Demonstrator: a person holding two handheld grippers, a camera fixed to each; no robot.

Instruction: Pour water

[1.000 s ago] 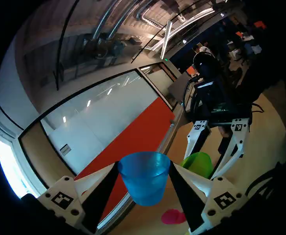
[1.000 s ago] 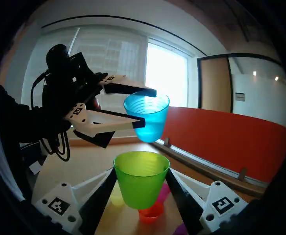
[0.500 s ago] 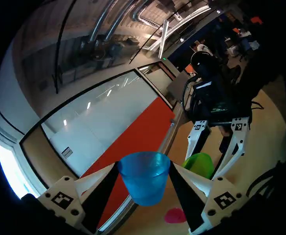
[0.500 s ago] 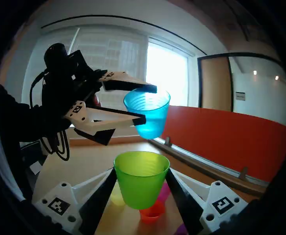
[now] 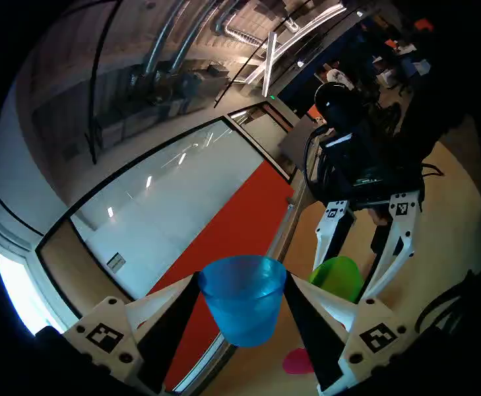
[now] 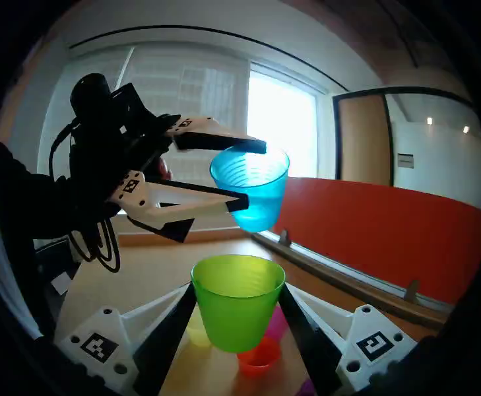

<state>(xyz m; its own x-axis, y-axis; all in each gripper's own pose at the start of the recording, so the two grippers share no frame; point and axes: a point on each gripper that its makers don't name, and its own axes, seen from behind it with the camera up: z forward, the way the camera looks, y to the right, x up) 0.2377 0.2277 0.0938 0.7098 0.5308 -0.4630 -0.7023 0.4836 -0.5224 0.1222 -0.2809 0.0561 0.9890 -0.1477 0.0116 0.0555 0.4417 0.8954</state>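
Left gripper view: left gripper (image 5: 242, 284), both fingers pressed on the sides of a blue cup (image 5: 242, 310), which sits upright between them with its rim open to the camera. Just beyond and to the right, the right gripper (image 5: 341, 280), seen farther off, with its two white fingers clamped on a green cup (image 5: 336, 276). A pink item (image 5: 297, 361) lies on the wooden table (image 5: 451, 218) below. A red wall panel (image 5: 240, 224) and glazed partition (image 5: 174, 185) stand behind. Right gripper view: right gripper (image 6: 238, 290), fingers closed against the green cup (image 6: 238, 310), upright and low in the middle. Above it and clear of it, the blue cup (image 6: 250, 188) is tilted with its mouth turned to the camera, pinched between the fingers of the left gripper (image 6: 252, 173), which reaches in from the left in a dark-sleeved hand (image 6: 95, 191). Whether the blue cup holds water cannot be told. A small orange cup (image 6: 258, 356), a yellow item (image 6: 197, 327) and the pink item (image 6: 277, 323) rest on the table behind the green cup. A bright window (image 6: 283, 125) lies beyond.
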